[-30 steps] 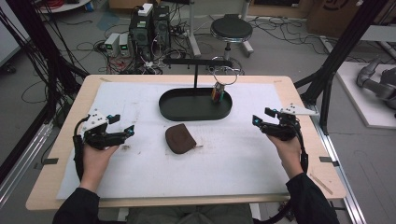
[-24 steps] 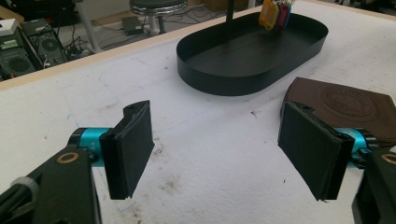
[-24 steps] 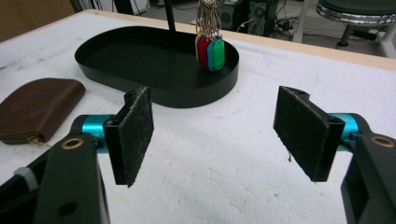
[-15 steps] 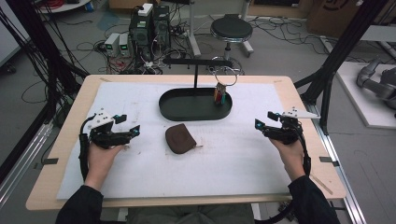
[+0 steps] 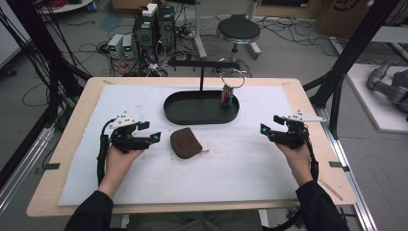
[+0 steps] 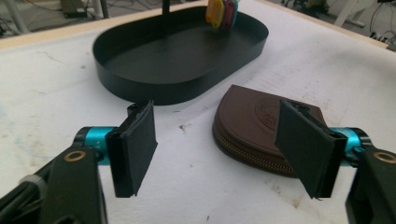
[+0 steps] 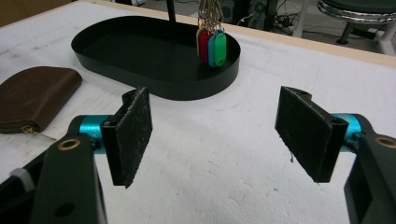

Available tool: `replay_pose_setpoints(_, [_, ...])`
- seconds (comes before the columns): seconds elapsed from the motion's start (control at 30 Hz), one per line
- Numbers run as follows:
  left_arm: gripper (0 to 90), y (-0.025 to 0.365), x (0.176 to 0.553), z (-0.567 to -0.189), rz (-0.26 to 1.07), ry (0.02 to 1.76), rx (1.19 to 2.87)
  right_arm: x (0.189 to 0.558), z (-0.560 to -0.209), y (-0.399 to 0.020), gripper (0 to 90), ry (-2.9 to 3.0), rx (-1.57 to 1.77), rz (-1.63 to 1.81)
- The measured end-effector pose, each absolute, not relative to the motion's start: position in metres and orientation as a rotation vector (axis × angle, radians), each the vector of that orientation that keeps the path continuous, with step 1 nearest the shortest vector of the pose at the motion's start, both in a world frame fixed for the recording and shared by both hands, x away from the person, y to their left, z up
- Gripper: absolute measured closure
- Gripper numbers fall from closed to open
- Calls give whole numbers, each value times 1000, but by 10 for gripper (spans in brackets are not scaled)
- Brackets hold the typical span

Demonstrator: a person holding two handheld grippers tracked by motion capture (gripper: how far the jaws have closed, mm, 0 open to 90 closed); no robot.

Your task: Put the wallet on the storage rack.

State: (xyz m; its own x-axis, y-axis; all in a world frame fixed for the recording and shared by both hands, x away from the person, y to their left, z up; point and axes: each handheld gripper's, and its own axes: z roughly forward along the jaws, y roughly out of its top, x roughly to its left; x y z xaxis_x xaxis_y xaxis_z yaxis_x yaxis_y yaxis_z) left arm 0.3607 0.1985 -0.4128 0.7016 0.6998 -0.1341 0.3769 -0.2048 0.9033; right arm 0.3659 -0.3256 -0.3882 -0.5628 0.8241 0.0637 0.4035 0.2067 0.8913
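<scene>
I can't read a single word or number from here. The brown pouch point(image 6: 261, 122) carries a round embossed stamp on its flap, but its lettering is too faint and small for me to make out. The coloured key tags point(image 7: 211, 46) hanging over the tray point(image 7: 140, 74) look blank on the faces I see. A cardboard box point(image 5: 346, 14) on the floor behind the table has dark print at its edge, cut off and unreadable

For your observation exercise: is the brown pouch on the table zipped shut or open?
Shut, as far as visible: the brown pouch lies flat, its zipper line closed along the visible edge, pull trailing out.
</scene>
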Motion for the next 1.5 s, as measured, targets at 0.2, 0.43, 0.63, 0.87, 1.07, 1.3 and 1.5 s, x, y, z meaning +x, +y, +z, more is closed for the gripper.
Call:
replay_pose_setpoints(0.2, [356, 185, 371, -419, 306, 892, 1803, 366, -388, -325, 281, 2057, 1134, 1318])
replay_pose_setpoints(0.43, [456, 176, 380, -428, 227, 944, 1802, 366, -388, -325, 282, 2059, 1132, 1317])
replay_pose_setpoints(0.63, [527, 169, 390, -434, 153, 1019, 1817, 367, -389, -324, 283, 2064, 1121, 1310])
replay_pose_setpoints(0.87, [630, 162, 398, -443, 49, 1069, 1833, 368, -389, -323, 284, 2069, 1114, 1307])
replay_pose_setpoints(1.07, [771, 160, 395, -440, 61, 1037, 1847, 369, -390, -323, 284, 2074, 1113, 1302])
replay_pose_setpoints(1.3, [843, 158, 387, -430, 116, 922, 1822, 368, -389, -322, 288, 2070, 1105, 1310])
replay_pose_setpoints(1.5, [859, 150, 375, -414, 186, 776, 1810, 368, -388, -323, 290, 2068, 1098, 1321])
